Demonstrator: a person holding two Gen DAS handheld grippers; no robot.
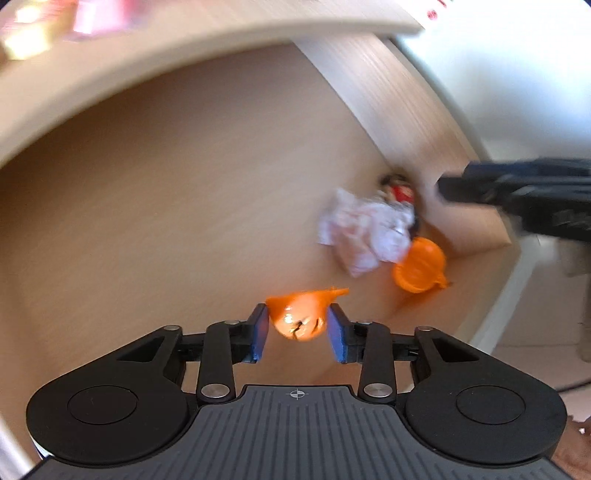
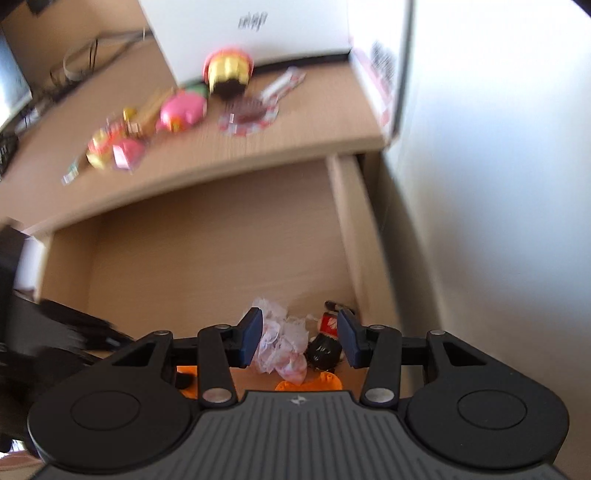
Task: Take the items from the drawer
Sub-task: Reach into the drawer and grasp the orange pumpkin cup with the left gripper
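Seen from the left wrist: left gripper (image 1: 297, 328) pointing steeply down into the open drawer (image 1: 147, 184), fingers (image 1: 258, 332) closed in on an orange shell half (image 1: 297, 317), blue pads pressing its two sides. Looks like thin moulded plastic: probably very light, stiff but springy, smooth and rounded, so apt to slip or pop out under a hard squeeze. Best held across the widest part of the bowl, as here, not by the thin pointed tab on its right. Farther right, near the drawer's corner, a second orange half (image 1: 419, 266), a crumpled wrapper (image 1: 365, 232) touching it, and a small figure (image 1: 400, 192) in red and black tucked against the side wall; all blurred. Seen from the right wrist: right gripper (image 2: 301, 339) above that same corner, fingers (image 2: 251, 339) apart, with wrapper and figure both showing between them and no pressing visible; cannot tell whether anything is touched. Wrapper likely weightless and limp, sure to crush and easy to pinch anywhere on its bunched middle. Figure probably hard, small and light, lying close to the drawer wall, so little room for the right-hand finger; better taken across the body than by the head. Beyond the drawer, on the table (image 2: 314, 122), a row of bright toys (image 2: 184, 110) before a white box (image 2: 258, 29).
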